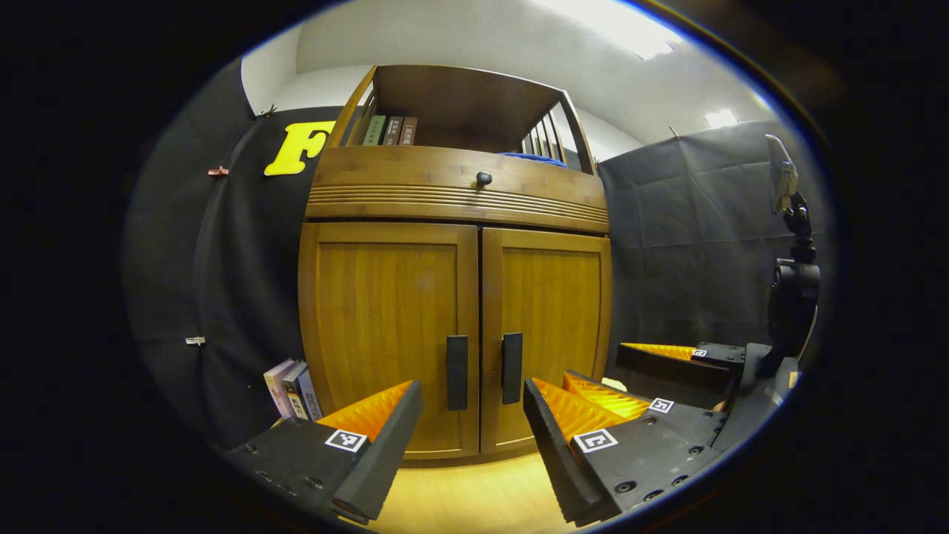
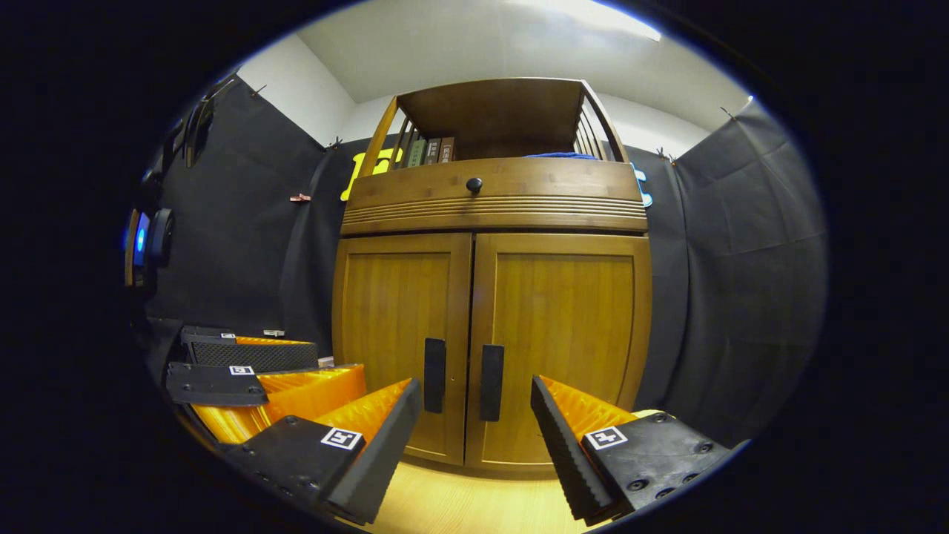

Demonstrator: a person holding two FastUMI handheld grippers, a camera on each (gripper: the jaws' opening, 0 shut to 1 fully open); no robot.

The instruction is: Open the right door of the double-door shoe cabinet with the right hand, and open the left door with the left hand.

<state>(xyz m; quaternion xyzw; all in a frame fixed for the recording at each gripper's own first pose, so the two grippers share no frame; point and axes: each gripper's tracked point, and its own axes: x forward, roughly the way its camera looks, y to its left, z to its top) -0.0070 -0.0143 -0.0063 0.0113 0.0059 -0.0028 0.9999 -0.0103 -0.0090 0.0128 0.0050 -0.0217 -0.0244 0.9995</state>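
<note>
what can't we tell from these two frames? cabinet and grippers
- Cabinet interior: hidden behind the shut left door and right door, both views.
- Book spines on the top shelf: too small to read, both views.
- Blue item on the shelf: hidden by the drawer front except its top edge.
- Right gripper in the left gripper view: partly hidden behind the left gripper.
- Stacked books beside the cabinet: lower ends hidden by a finger.

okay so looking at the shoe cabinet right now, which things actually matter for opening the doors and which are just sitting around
For the job:
right door, its handle
left door, its handle
right tool, left tool, both open

Just lying about:
books on the top shelf
blue cloth
drawer knob
books on the floor
</note>
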